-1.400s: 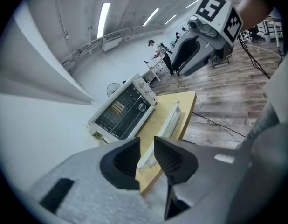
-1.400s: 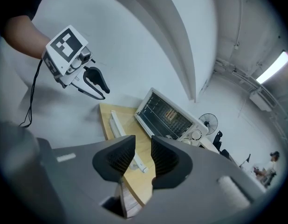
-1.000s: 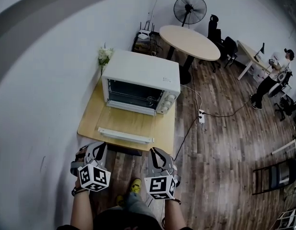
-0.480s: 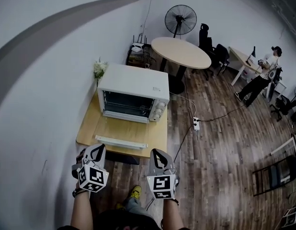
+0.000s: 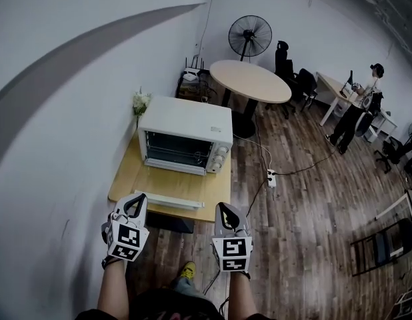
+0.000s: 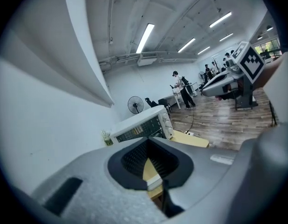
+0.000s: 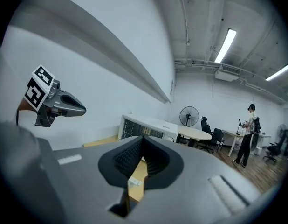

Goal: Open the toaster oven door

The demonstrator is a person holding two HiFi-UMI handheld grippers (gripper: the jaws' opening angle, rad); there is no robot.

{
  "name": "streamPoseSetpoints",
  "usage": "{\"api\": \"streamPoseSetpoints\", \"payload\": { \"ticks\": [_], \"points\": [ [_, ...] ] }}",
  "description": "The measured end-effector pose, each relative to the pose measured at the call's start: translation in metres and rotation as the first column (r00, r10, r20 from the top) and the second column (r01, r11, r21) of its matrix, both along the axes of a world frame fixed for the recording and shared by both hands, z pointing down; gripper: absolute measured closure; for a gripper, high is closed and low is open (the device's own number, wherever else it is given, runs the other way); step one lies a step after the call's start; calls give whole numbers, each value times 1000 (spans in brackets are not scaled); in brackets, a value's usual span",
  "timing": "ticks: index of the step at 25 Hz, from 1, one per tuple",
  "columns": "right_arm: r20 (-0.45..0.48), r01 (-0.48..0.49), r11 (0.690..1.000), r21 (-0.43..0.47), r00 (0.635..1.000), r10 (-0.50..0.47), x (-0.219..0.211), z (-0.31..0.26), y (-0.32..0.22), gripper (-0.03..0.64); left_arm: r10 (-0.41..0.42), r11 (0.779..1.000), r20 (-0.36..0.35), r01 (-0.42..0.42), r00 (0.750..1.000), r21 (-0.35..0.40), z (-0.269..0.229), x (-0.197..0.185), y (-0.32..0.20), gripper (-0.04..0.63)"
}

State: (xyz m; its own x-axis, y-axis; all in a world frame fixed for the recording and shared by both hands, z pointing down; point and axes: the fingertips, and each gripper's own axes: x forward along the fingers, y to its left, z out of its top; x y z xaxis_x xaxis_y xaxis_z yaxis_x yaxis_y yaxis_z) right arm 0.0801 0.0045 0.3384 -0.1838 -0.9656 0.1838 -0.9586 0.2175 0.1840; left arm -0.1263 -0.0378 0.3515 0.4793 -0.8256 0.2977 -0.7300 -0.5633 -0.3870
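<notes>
Head view showed the toaster oven (image 5: 186,135) on the surface (image 5: 124,179) with its door (image 5: 171,201) already folded down. The left gripper (image 5: 135,204) and the right gripper (image 5: 227,213) hung just short of it, jaws closed on nothing, probably because no pull was needed.

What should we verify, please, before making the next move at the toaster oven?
1. Toaster oven door folded down flat over the table: ok.
2. Left gripper shut, nothing between its jaws: ok.
3. Right gripper shut, nothing between its jaws: ok.
4. Neither gripper touching the door: ok.
5. Oven cavity free of food or trays: cannot tell, only a wire rack shows.
6. Cord plugged into the floor power strip: cannot tell.
</notes>
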Motion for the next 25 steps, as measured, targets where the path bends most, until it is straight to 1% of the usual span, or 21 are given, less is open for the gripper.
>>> {"api": "streamPoseSetpoints", "payload": {
  "ticks": [4,10,13,17,20,25],
  "points": [
    [26,-12,1000,14,1000,12,3,-9,1,606,-10,1000,-51,11,999,14,-16,-4,-1,598],
    [47,-19,999,46,999,17,1,-29,2,607,-23,999,-98,27,995,42,-41,-13,0,598],
    [38,-18,998,58,999,16,-4,-34,2,607,-7,998,-116,14,993,61,-51,-12,1,598],
    [11,-13,997,76,1000,12,-11,-41,2,607,8,997,-159,5,987,80,-61,-12,4,597],
    [-2,-18,996,89,1000,18,-11,-45,6,607,9,997,-166,5,986,81,-64,-14,8,597],
    [60,-31,995,93,998,25,-8,-48,10,607,1,996,-175,15,985,89,-67,-20,14,597]
  ]
}}
